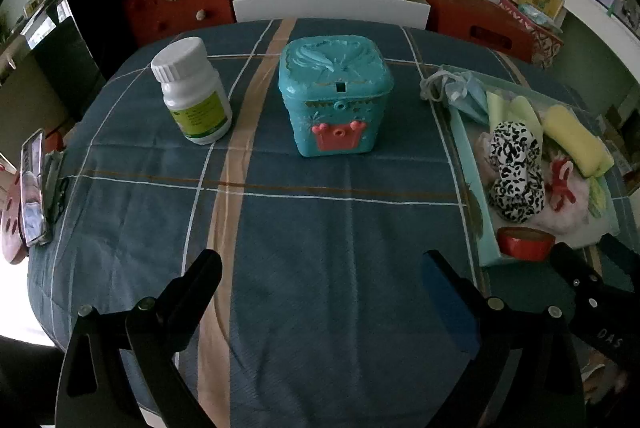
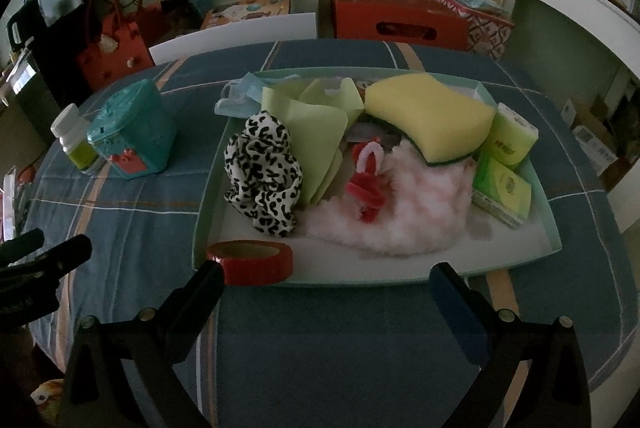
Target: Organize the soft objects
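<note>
A pale green tray (image 2: 554, 228) on the blue plaid tablecloth holds soft things: a black-and-white spotted scrunchie (image 2: 264, 172), a yellow sponge (image 2: 428, 108), pink fluff (image 2: 404, 212), red pipe cleaners (image 2: 366, 184), green cloths (image 2: 312, 116), a blue face mask (image 2: 244, 92), green tissue packs (image 2: 506, 164) and a red tape roll (image 2: 250, 260). My right gripper (image 2: 324, 288) is open and empty, just in front of the tray. My left gripper (image 1: 320, 276) is open and empty over bare cloth, left of the tray (image 1: 490, 248).
A teal lidded box (image 1: 334, 92) and a white pill bottle (image 1: 192, 90) stand mid-table. A phone (image 1: 32, 188) leans at the left table edge. A white chair back (image 1: 332, 8), red bags and boxes stand behind the table.
</note>
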